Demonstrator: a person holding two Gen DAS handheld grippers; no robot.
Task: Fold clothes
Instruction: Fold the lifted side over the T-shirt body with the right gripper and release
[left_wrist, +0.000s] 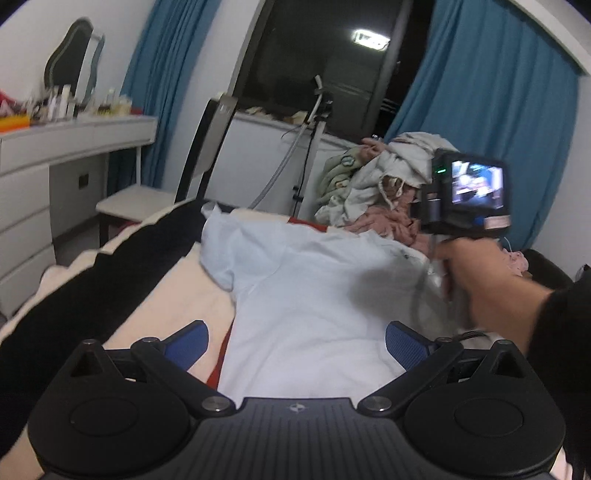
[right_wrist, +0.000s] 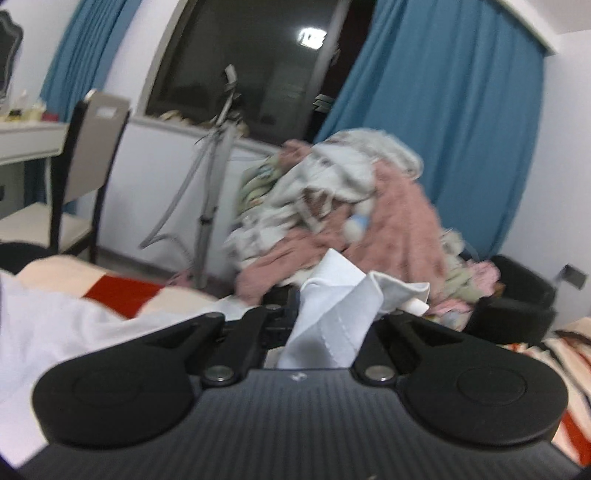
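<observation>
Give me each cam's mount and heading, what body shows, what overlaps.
Left wrist: on the left tool, open, facing the white shirt on the bed; the right hand shows.
Right wrist: on the right tool, shut on the shirt, facing the clothes pile; no body shows.
Shared: shirt, pile, chair, window, blue curtains.

A shirt (left_wrist: 314, 295) is lying on the bed (left_wrist: 177, 291) between the left fingers (left_wrist: 188, 341); a clothes pile (left_wrist: 376, 188) is sitting beyond it, a chair (left_wrist: 166, 184) standing left.

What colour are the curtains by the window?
The long fabric curtains are blue, a teal shade. They show best in the right wrist view.
</observation>
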